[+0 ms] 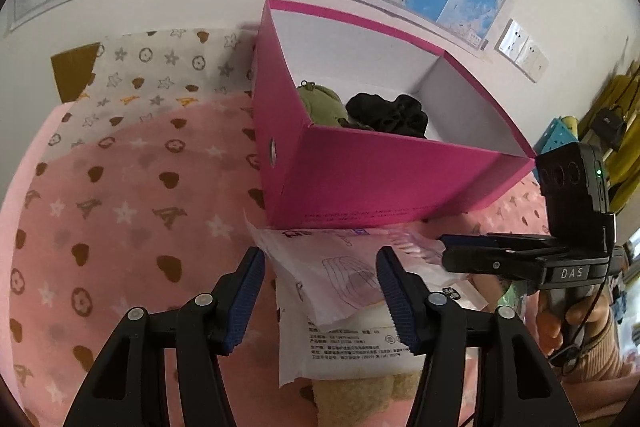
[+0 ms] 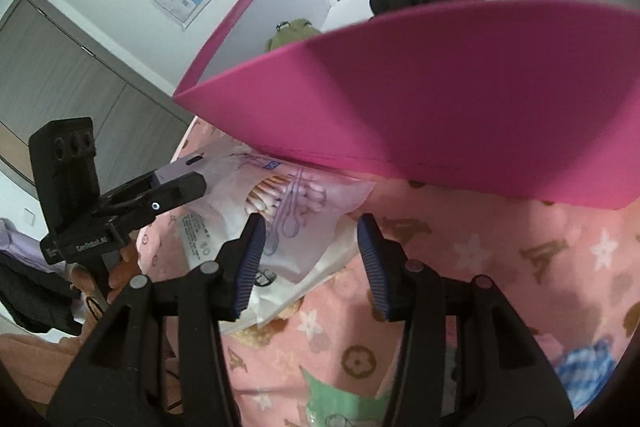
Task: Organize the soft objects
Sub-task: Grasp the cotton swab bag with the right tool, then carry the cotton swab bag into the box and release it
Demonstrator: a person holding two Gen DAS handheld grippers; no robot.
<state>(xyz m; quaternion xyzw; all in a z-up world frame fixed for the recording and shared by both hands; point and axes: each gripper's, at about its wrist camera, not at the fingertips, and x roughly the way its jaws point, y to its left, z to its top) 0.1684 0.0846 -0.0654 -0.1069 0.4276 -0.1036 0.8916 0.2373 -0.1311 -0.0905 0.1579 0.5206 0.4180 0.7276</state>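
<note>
Left-wrist view, left to right: a pink fleece blanket (image 1: 120,195) printed with hearts, stars and letters fills the 9 o'clock side; at centre stands an open magenta cardboard box (image 1: 380,179), white inside, holding a green plush toy (image 1: 320,103) and a black fabric bundle (image 1: 390,115). At 6 o'clock the left gripper (image 1: 320,297) has its jaws apart, straddling a plastic pack of cotton swabs (image 1: 340,267) that lies on the blanket with its far edge just beside the box base; the pads do not visibly press it. A beige plush (image 1: 360,395) shows beneath the pack. At 3 o'clock the right gripper (image 1: 444,247) reaches the pack's edge. Right-wrist view: the left gripper (image 2: 192,179) enters at 9 o'clock; the right gripper (image 2: 310,259), jaws apart, stands over the pack's corner; the box wall blocks most of the upper right.
</note>
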